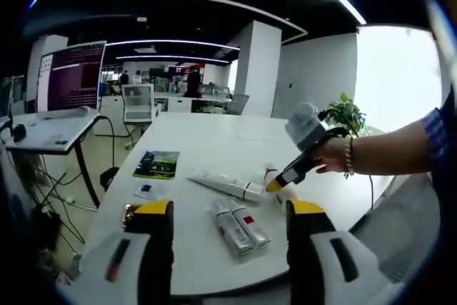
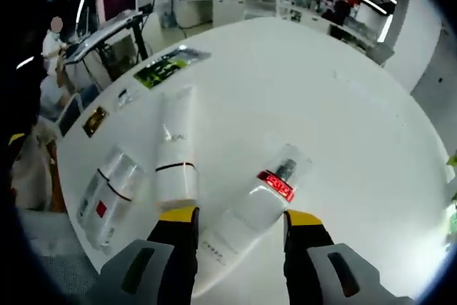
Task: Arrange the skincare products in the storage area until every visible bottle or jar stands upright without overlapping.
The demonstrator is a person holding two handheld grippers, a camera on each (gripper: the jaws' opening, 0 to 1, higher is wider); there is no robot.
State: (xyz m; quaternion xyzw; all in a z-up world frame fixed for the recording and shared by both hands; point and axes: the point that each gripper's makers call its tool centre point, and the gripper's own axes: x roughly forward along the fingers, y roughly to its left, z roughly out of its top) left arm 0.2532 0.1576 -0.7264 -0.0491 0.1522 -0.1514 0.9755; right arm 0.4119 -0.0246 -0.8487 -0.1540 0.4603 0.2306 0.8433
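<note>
Both grippers agape (holding nothing); white tube point(image 2: 176, 149) and bottle point(image 2: 260, 201) lie flat

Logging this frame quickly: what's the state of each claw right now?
Left claw: open, holding nothing.
Right claw: open, straddling a lying white bottle, not clamped.

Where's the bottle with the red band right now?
In the right gripper view, the red-banded bottle lies flat on the white table, between the right gripper jaws, beside the white tube.
</note>
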